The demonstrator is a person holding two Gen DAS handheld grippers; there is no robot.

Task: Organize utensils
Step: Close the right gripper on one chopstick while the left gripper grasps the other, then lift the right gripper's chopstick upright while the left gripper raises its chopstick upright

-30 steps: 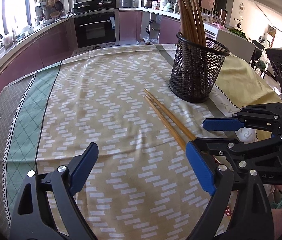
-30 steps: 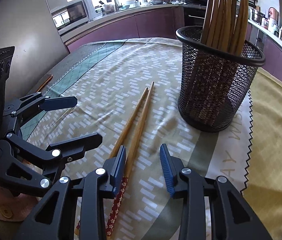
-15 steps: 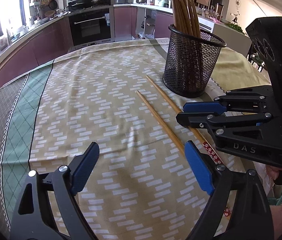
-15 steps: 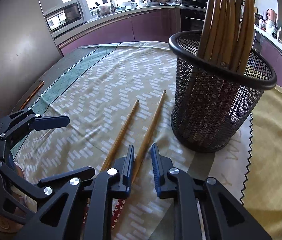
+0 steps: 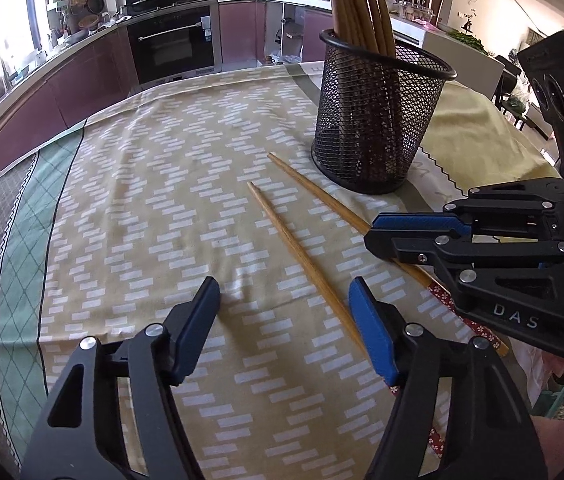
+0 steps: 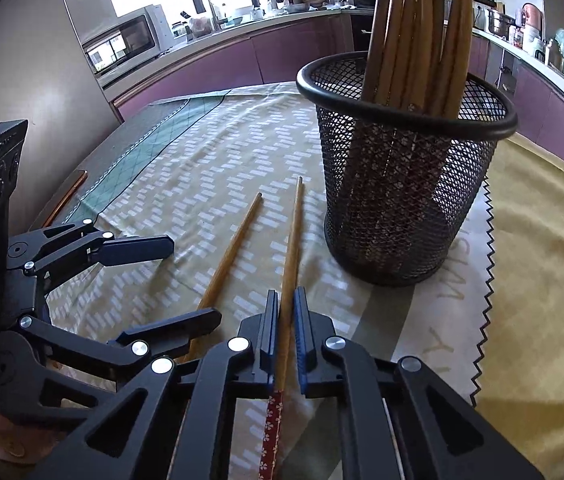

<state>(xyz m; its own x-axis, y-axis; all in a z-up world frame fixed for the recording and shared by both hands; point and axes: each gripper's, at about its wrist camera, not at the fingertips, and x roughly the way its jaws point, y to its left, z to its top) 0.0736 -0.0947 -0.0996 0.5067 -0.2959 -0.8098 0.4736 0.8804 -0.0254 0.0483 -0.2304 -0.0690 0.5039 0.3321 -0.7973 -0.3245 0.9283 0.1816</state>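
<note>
The bundled chopsticks [image 6: 414,32] in the mesh holder [image 6: 402,200] run past the top edge.

White capitals "DAS" mark the black plastic body of the right tongs [image 5: 378,236], seen from the left wrist camera. Faint pale lettering on the tablecloth's cream band [image 6: 442,320] is illegible.

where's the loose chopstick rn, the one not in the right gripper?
Flat on the tablecloth, the loose chopstick lies between the open left gripper's fingers, beside the one the right gripper holds.
</note>
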